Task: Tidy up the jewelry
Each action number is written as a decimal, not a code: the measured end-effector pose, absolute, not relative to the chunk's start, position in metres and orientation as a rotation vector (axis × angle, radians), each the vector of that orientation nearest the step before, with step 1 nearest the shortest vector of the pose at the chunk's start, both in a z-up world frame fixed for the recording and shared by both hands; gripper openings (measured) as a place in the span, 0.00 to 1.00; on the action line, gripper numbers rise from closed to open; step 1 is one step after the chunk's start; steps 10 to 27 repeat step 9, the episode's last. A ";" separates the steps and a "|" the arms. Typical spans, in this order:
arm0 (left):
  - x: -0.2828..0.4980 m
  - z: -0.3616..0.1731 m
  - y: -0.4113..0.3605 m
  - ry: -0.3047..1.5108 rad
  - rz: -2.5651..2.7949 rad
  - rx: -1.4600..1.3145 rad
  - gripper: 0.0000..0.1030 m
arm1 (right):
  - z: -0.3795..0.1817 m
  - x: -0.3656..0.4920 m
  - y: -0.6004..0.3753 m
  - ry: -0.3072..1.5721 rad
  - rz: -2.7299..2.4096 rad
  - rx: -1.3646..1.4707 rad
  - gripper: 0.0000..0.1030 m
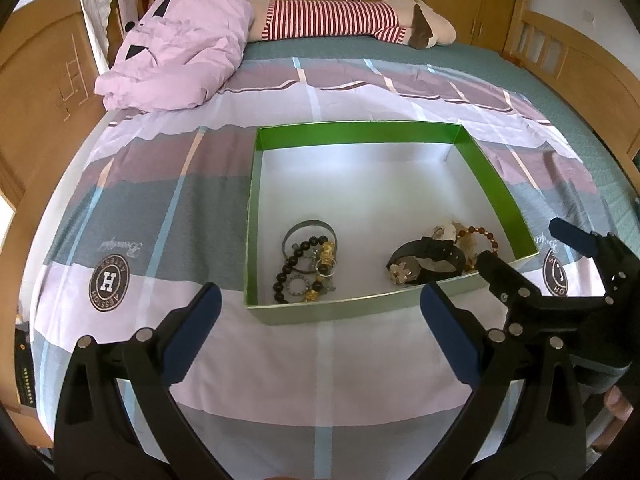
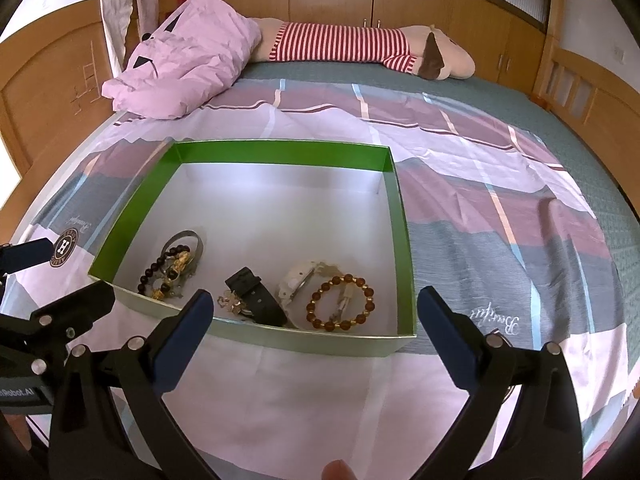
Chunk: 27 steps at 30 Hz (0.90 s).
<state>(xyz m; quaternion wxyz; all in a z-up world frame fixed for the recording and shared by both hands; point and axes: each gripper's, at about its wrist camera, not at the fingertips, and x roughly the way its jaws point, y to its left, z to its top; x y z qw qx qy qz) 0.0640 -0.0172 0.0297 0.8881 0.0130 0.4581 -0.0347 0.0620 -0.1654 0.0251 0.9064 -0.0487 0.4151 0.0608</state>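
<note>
1. Left wrist view: the left gripper hangs low over the bedspread with its jaws spread wide and nothing between them; the green box lies straight ahead, its near wall just beyond the fingertips; inside, near that wall, a heap with a black bead bracelet and a grey bangle sits slightly left of the gripper's midline, while the black watch and the amber bead bracelet lie to the right; the right gripper shows at the right edge, one finger reaching over the box's near right corner.

2. Right wrist view: the right gripper is also wide open and empty, held just short of the box's near wall; the amber bead bracelet lies flat as a ring almost dead ahead between the fingers' lines, with a white watch touching it on the left and the black watch further left, its strap running away from the camera; the bead heap is well to the left, nearer the left gripper.

3. Judgement: the right hand is better placed for the amber bracelet, the left for the bead heap; either must pass forward over the wall and dip down.
</note>
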 end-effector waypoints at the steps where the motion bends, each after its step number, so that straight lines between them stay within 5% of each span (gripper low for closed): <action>1: 0.064 0.030 -0.018 0.952 -0.073 0.026 0.98 | 0.025 0.062 -0.166 0.858 0.125 -0.099 0.99; 27: 0.064 0.028 -0.018 0.964 -0.068 0.021 0.98 | 0.022 0.063 -0.165 0.868 0.127 -0.106 0.99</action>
